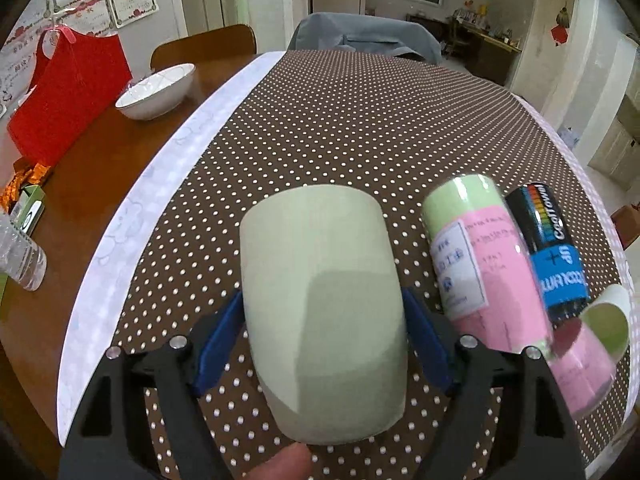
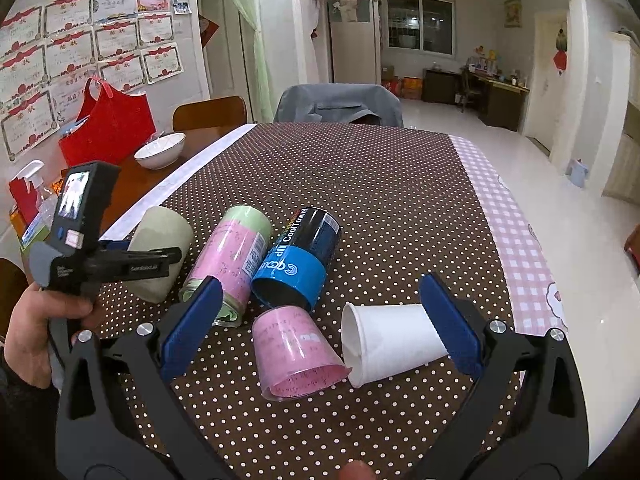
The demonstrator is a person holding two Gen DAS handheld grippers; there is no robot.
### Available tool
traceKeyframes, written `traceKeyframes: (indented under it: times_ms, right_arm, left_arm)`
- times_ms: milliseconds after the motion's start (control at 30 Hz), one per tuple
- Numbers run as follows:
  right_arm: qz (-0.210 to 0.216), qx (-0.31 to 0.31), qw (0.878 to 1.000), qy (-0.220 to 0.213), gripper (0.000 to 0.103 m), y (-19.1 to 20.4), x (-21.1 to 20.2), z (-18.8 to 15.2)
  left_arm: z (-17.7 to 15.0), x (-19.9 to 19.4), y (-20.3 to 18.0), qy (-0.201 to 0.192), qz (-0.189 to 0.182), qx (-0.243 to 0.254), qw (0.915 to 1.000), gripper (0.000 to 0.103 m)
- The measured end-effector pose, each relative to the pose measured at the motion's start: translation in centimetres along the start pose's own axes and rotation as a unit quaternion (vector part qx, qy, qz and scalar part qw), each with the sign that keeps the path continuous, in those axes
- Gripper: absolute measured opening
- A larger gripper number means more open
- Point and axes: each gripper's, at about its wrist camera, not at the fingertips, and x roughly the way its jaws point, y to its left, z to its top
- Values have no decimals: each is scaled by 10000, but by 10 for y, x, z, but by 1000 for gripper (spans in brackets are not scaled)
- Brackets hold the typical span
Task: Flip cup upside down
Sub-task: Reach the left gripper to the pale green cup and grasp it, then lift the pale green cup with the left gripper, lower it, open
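My left gripper [image 1: 322,344] is shut on a pale green cup [image 1: 324,308], its blue pads pressing both sides; the cup tilts with its closed base pointing away. In the right wrist view the same cup [image 2: 160,240] sits in the left gripper [image 2: 132,258] just above the dotted cloth. My right gripper [image 2: 320,320] is open and empty, jaws wide, above a pink cup [image 2: 296,350] and a white paper cup [image 2: 390,342], both lying on their sides.
A green-and-pink can [image 2: 232,260] and a black-and-blue can [image 2: 298,258] lie on the brown dotted tablecloth [image 2: 360,184]. A white bowl [image 2: 160,150] and a red bag [image 2: 108,128] stand at the back left. A water bottle [image 1: 18,252] stands at the left edge.
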Motion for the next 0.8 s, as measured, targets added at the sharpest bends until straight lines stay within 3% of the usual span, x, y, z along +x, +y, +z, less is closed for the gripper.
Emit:
traceKeyframes:
  times_ms: [367, 800]
  right_arm:
    - [-56, 213, 9996, -190, 97, -23, -28, -3]
    - [-277, 536, 9974, -385, 97, -62, -67, -16]
  left_arm:
    - [-33, -61, -27, -344, -40, 433, 9985, 77]
    - [-91, -122, -91, -481, -557, 1285, 9890, 77]
